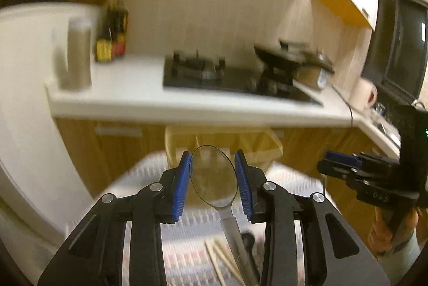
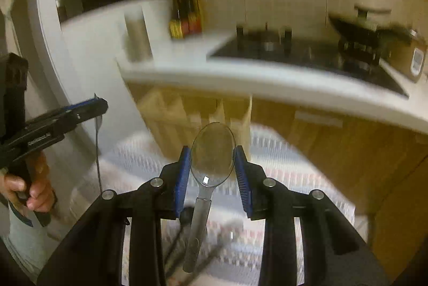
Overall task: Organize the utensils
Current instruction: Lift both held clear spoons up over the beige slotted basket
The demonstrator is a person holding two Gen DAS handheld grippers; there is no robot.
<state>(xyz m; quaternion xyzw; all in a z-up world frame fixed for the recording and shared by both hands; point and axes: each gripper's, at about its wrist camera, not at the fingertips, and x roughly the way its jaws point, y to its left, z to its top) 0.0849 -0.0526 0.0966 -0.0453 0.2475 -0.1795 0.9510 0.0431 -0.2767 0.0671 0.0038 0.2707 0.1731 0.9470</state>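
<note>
My left gripper (image 1: 213,173) is shut on a clear plastic spoon (image 1: 214,176), bowl up between the blue pads, handle hanging down. My right gripper (image 2: 213,170) is shut on another clear plastic spoon (image 2: 212,154), held the same way. Both are lifted above a table with a patterned cloth (image 1: 187,253). Wooden chopsticks (image 1: 222,262) and a dark utensil (image 1: 248,240) lie on the cloth below the left gripper. The right gripper shows at the right of the left wrist view (image 1: 337,162); the left gripper shows at the left of the right wrist view (image 2: 91,105). Both views are motion-blurred.
A white counter (image 1: 133,96) with a black gas hob (image 1: 227,74), a wok (image 1: 283,55), a steel canister (image 1: 77,58) and bottles (image 1: 112,39) lies ahead. Wooden cabinets (image 2: 334,152) are below it. A yellowish divided container (image 1: 222,141) stands at the table's far edge.
</note>
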